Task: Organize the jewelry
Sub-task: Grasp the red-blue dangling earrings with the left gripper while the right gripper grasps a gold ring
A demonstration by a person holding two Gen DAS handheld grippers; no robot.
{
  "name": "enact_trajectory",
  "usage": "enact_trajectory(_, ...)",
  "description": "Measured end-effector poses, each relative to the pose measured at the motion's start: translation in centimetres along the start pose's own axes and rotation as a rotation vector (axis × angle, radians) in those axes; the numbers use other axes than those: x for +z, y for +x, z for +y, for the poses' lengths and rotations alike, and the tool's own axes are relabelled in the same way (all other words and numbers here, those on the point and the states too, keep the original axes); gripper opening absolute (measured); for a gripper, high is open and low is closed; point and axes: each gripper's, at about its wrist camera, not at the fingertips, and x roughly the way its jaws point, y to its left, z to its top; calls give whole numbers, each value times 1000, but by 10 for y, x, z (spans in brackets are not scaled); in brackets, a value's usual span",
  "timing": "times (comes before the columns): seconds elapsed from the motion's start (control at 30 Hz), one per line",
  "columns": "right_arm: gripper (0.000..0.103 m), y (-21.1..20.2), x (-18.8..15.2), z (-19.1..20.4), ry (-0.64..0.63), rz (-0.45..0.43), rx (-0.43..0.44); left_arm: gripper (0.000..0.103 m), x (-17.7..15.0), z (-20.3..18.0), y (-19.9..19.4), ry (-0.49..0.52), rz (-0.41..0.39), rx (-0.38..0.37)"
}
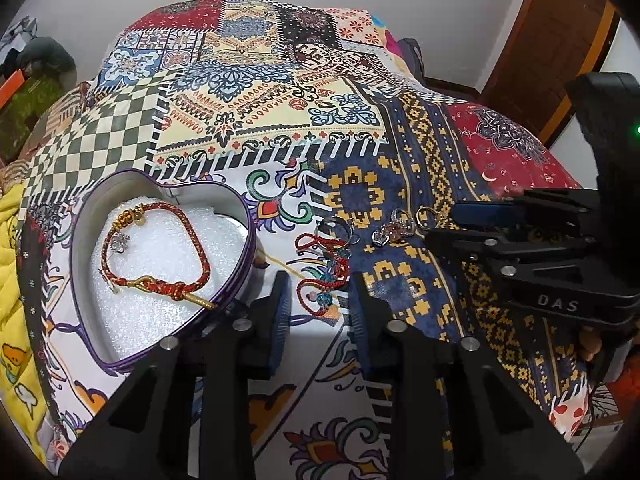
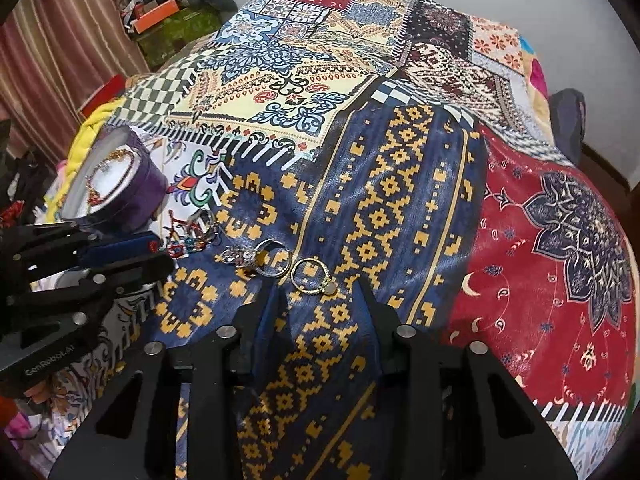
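A purple heart-shaped tin (image 1: 86, 216) lined with white foam holds a red and gold braided bracelet (image 1: 158, 254); the tin also shows in the right wrist view (image 2: 144, 188). On the patterned bedspread lie a red cord bracelet with beads (image 1: 326, 268), a silver ring (image 1: 334, 228), a jewelled ring (image 1: 394, 224) and a thin gold ring (image 2: 310, 276). My left gripper (image 1: 318, 292) is open and empty, its jaws either side of the red cord bracelet. My right gripper (image 2: 320, 300) is open and empty, just short of the gold ring.
The patchwork bedspread (image 1: 260, 100) covers the whole bed. A yellow blanket (image 1: 10, 240) lies at the left edge. A wooden door (image 1: 560, 40) stands at the back right. Boxes and clutter (image 2: 160, 12) sit by a curtain at the far left.
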Motion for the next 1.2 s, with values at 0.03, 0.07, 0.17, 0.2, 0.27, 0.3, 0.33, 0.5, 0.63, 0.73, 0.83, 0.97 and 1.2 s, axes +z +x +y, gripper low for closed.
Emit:
enact_trajectory(0.03, 23, 1, 1, 1, -4, -2, -11, 17, 0, 0, 1, -2, 1, -4)
enact_trajectory(0.07, 18, 1, 1, 1, -4, -3, -17, 12, 0, 0, 1, -4, 3, -9)
enact_trajectory(0.17, 8, 2, 1, -2, 11, -1, -16, 9, 0, -3, 2, 7, 2, -7)
enact_trajectory(0.2, 8, 1, 1, -3, 17, -2, -14, 9, -2, -4, 1, 8, 1, -6)
enact_trajectory(0.27, 7, -2, 1, -3, 23, -4, -18, 8, -2, -5, 0, 4, 3, -10)
enact_trajectory(0.3, 7, -3, 1, -3, 25, -5, -20, 7, -3, -6, 0, 2, 4, -11)
enact_trajectory(0.33, 7, -4, 0, -3, 29, -5, -19, 7, -4, -6, -2, 0, 5, -13)
enact_trajectory(0.5, 7, -14, -4, -2, 52, -18, -11, 6, -10, -5, -15, 1, -3, -10)
enact_trajectory(0.63, 7, -26, -7, 2, 61, -35, -3, 6, -14, -1, -34, -4, -30, -4)
enact_trajectory(0.73, 7, -38, -8, 9, 59, -57, -1, 6, -15, 2, -47, -15, -50, -1)
enact_trajectory(0.83, 7, -48, -6, 14, 54, -81, 6, 6, -15, 7, -62, -27, -77, 0)
enact_trajectory(0.97, 7, -65, -1, 26, 40, -119, 13, 6, -17, 10, -85, -39, -117, 6)
enact_trajectory(1.2, 7, -90, 11, 53, 7, -189, 32, 6, -16, 20, -117, -58, -183, 10)
